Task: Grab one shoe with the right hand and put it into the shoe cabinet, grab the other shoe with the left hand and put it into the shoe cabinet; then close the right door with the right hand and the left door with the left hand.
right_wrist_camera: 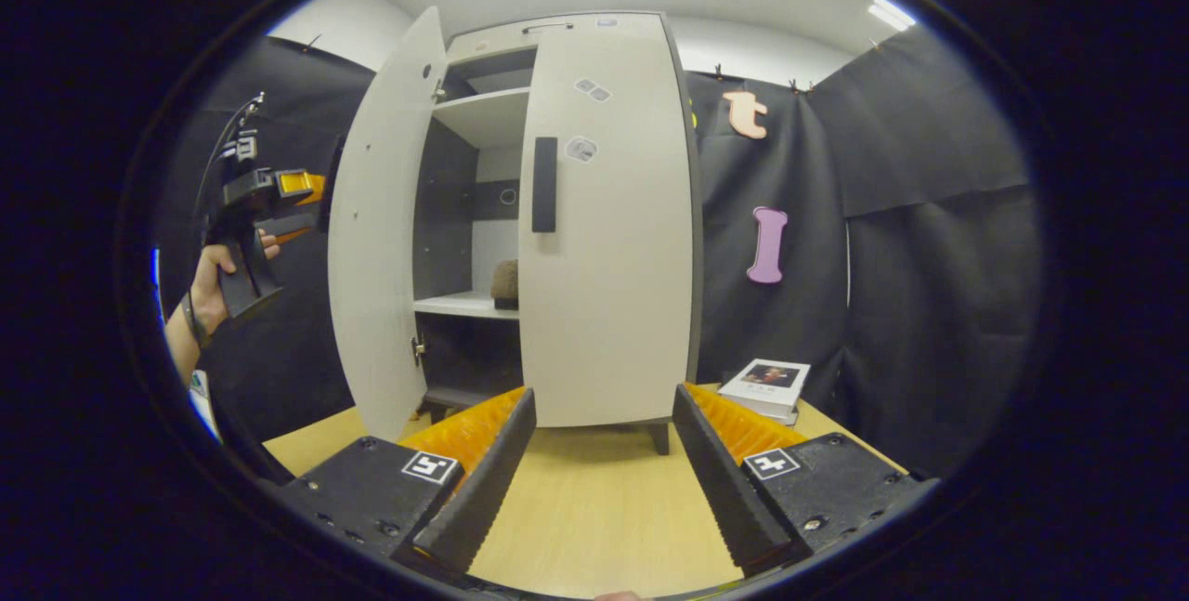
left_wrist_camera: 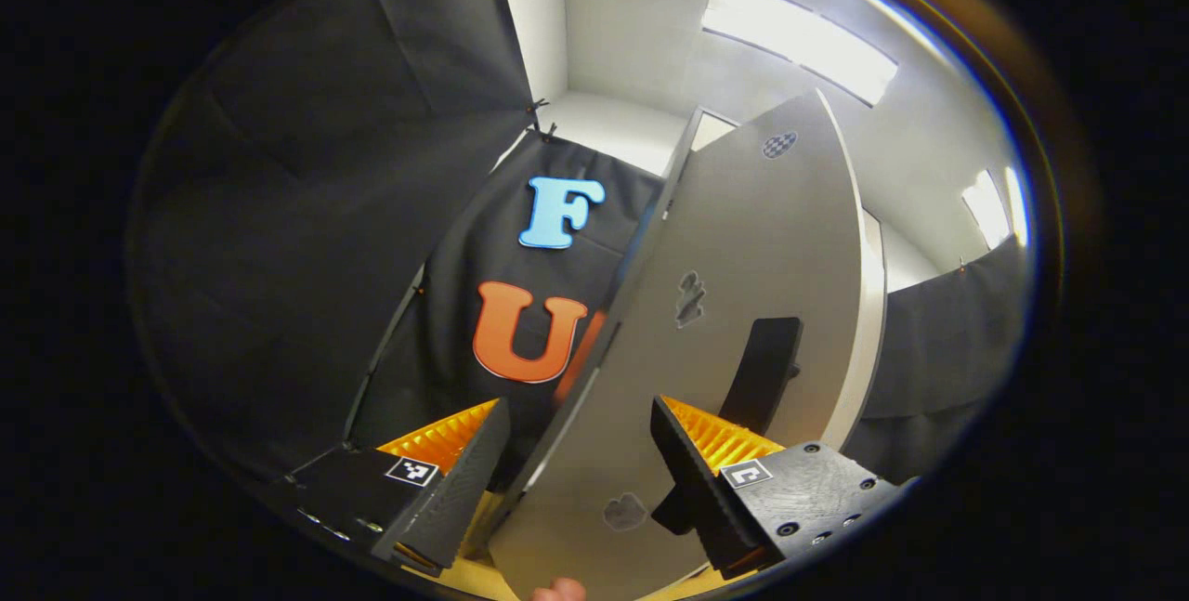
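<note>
Left door (right_wrist_camera: 376, 239) ajar, right door (right_wrist_camera: 608, 220) closed

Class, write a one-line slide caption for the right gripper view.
Shoe cabinet with right door closed, left door ajar, a shoe shelved inside.

left gripper view hugs the left door (left_wrist_camera: 743, 304) edge; right gripper view faces cabinet (right_wrist_camera: 557, 211) front, farther back.

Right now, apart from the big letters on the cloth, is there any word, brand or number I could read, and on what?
None can be read.
Book cover: print too small.
Stickers on the cabinet door: blurred.
Square tags: patterns, no words.
</note>
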Available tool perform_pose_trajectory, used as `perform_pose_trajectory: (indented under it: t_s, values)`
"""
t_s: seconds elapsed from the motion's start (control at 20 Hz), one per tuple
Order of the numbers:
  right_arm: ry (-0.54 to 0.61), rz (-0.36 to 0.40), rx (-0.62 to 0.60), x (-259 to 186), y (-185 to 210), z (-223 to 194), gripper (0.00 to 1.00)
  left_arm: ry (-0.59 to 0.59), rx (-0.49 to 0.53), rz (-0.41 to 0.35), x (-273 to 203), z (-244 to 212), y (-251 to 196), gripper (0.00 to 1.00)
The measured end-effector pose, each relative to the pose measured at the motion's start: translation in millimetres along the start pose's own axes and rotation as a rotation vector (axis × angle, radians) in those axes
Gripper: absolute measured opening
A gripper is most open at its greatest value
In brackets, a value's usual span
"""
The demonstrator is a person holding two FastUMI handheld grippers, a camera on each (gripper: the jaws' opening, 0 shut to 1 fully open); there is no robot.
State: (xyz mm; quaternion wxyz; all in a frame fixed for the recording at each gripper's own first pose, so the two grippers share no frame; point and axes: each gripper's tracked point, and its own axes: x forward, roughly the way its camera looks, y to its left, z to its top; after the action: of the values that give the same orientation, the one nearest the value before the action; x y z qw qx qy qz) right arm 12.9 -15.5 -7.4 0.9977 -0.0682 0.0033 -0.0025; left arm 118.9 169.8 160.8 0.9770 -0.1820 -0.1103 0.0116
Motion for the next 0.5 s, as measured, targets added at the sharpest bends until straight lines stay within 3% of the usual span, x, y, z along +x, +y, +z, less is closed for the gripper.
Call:
perform_pose_trajectory:
  t_s: [0.1,0.2,0.25,0.5]
  values:
    - [0.0,-0.012,-0.012,-3,-2,1,0.93,0.008,-0.002,-0.031,7,-8,-17,0.94]
    - [0.003,-0.029,-0.029,-2,-7,0,0.97,0.034,0.008,-0.064,12,-21,-33,0.94]
    - [0.003,-0.035,-0.034,-2,-8,0,0.93,0.047,0.008,-0.083,13,-28,-40,0.94]
    - [0.016,-0.036,-0.03,-3,-11,-2,0.97,0.061,0.009,-0.09,16,-32,-41,1.0]
